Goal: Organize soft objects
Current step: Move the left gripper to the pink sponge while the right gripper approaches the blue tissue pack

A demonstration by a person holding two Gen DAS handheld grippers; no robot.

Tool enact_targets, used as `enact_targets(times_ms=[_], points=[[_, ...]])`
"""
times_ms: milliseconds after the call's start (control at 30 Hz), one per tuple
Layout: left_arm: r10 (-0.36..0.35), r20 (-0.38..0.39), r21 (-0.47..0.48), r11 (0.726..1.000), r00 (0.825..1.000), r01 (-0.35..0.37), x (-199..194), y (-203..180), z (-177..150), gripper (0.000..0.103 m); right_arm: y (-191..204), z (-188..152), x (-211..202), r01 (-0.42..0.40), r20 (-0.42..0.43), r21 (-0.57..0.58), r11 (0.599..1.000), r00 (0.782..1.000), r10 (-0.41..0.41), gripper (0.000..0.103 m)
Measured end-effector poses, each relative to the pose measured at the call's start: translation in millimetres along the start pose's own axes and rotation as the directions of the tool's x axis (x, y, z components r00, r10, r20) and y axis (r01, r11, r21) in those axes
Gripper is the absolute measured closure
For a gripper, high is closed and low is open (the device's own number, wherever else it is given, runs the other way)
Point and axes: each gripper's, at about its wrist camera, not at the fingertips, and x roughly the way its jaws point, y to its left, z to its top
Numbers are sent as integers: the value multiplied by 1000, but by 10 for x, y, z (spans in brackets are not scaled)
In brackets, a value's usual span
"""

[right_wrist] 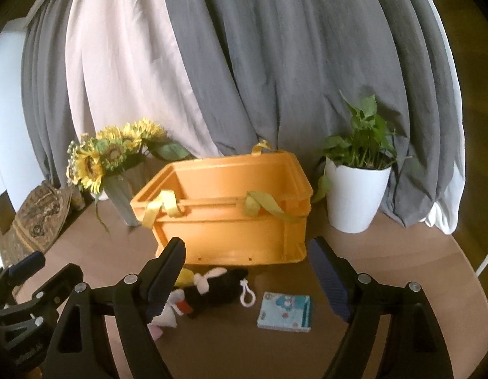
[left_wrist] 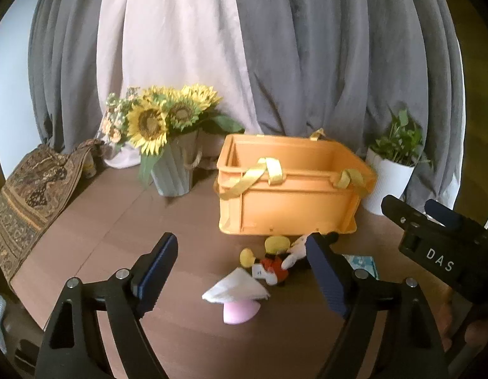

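Note:
An orange crate point(left_wrist: 288, 199) with yellow straps stands on the brown table; it also shows in the right wrist view point(right_wrist: 231, 227). In front of it lies a mouse plush toy point(left_wrist: 274, 260), seen from the right wrist as a black plush point(right_wrist: 212, 290). A folded white cloth point(left_wrist: 234, 289) lies on a pink piece point(left_wrist: 239, 312). A light blue patterned packet point(right_wrist: 285, 315) lies right of the plush. My left gripper point(left_wrist: 241, 271) is open above the cloth and plush. My right gripper point(right_wrist: 247, 281) is open above the plush and packet.
A grey vase of sunflowers point(left_wrist: 168, 145) stands left of the crate, and a white pot with a green plant point(right_wrist: 357, 195) stands to its right. A patterned cloth point(left_wrist: 29, 195) hangs over the table's left edge. Grey and pale curtains hang behind.

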Motion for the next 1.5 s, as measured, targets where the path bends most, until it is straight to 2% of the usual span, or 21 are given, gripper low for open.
enact_targets(times_ms=[267, 700, 1500], points=[[38, -38, 6, 999, 999, -37, 63, -71, -186, 16, -82, -201, 60, 8, -48, -3, 1000, 999, -8, 20], [54, -134, -13, 998, 989, -56, 312, -108, -458, 17, -213, -487, 265, 26, -120, 1, 1000, 992, -25, 17], [76, -310, -63, 993, 948, -100, 983, -120, -764, 18, -394, -887, 981, 42, -307, 28, 999, 951, -32, 17]])
